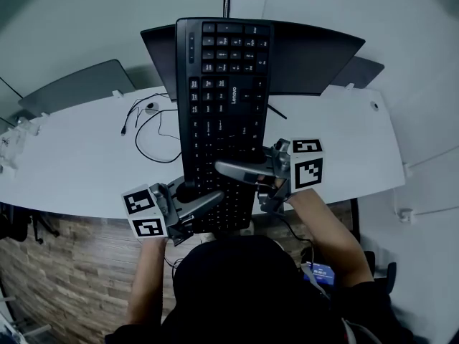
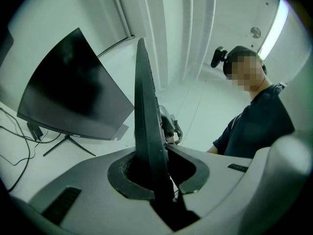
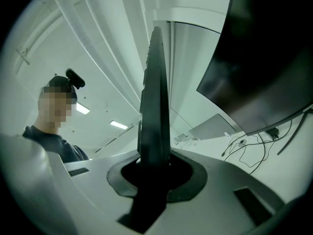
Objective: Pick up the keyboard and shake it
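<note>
The black keyboard (image 1: 224,113) is lifted off the white desk and held with its long axis pointing away from me, keys facing up toward the head view. My left gripper (image 1: 192,192) is shut on its near left edge. My right gripper (image 1: 247,170) is shut on its near right side. In the left gripper view the keyboard (image 2: 146,131) stands edge-on between the jaws of the left gripper (image 2: 159,180). In the right gripper view the keyboard (image 3: 154,116) likewise runs edge-on out of the right gripper (image 3: 152,175).
A dark monitor (image 1: 315,56) stands at the back of the white desk (image 1: 79,156), partly behind the keyboard. Loose black cables (image 1: 150,131) lie on the desk to the left. The desk's front edge is just under my grippers. A person's arms hold both grippers.
</note>
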A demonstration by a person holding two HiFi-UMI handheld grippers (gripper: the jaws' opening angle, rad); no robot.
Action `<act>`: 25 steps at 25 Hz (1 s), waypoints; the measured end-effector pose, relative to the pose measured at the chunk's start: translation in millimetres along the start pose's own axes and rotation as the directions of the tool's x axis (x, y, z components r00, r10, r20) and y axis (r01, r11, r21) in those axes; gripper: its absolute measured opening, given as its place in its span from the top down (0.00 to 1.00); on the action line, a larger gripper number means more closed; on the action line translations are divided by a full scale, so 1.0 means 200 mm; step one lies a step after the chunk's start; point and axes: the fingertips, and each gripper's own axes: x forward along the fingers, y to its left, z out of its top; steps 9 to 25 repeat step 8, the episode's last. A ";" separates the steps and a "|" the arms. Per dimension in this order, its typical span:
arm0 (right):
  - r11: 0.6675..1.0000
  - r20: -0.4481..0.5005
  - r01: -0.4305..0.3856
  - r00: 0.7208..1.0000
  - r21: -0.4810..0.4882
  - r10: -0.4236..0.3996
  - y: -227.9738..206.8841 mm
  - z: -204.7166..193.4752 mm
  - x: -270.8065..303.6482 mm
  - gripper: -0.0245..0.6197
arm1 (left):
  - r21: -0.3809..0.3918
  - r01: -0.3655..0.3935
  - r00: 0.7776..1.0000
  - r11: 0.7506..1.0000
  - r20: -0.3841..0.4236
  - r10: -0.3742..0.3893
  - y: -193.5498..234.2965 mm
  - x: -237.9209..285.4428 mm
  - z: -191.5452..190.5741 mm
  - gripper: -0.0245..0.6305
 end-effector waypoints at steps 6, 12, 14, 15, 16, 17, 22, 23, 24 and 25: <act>1.000 0.002 0.003 1.000 -0.002 -0.003 0.01 0.00 0.00 0.83 | 0.002 0.005 1.000 1.000 -0.002 -0.005 -0.01 0.00 0.00 0.82; 1.000 0.002 0.005 1.000 -0.005 -0.005 0.04 0.01 0.00 0.83 | -0.002 0.009 1.000 1.000 0.000 -0.009 -0.03 0.00 0.02 0.82; 1.000 0.002 0.005 1.000 -0.005 -0.005 0.04 0.01 0.00 0.83 | -0.002 0.009 1.000 1.000 0.000 -0.009 -0.03 0.00 0.02 0.82; 1.000 0.002 0.005 1.000 -0.005 -0.005 0.04 0.01 0.00 0.83 | -0.002 0.009 1.000 1.000 0.000 -0.009 -0.03 0.00 0.02 0.82; 1.000 0.002 0.005 1.000 -0.005 -0.005 0.04 0.01 0.00 0.83 | -0.002 0.009 1.000 1.000 0.000 -0.009 -0.03 0.00 0.02 0.82; 1.000 0.002 0.005 1.000 -0.005 -0.005 0.04 0.01 0.00 0.83 | -0.002 0.009 1.000 1.000 0.000 -0.009 -0.03 0.00 0.02 0.82; 1.000 0.002 0.005 1.000 -0.005 -0.005 0.04 0.01 0.00 0.83 | -0.002 0.009 1.000 1.000 0.000 -0.009 -0.03 0.00 0.02 0.82; 1.000 0.002 0.005 1.000 -0.005 -0.005 0.04 0.01 0.00 0.83 | -0.002 0.009 1.000 1.000 0.000 -0.009 -0.03 0.00 0.02 0.82; 1.000 0.002 0.005 1.000 -0.005 -0.005 0.04 0.01 0.00 0.83 | -0.002 0.009 1.000 1.000 0.000 -0.009 -0.03 0.00 0.02 0.82; 1.000 0.002 0.005 1.000 -0.005 -0.005 0.04 0.01 0.00 0.83 | -0.002 0.009 1.000 1.000 0.000 -0.009 -0.03 0.00 0.02 0.82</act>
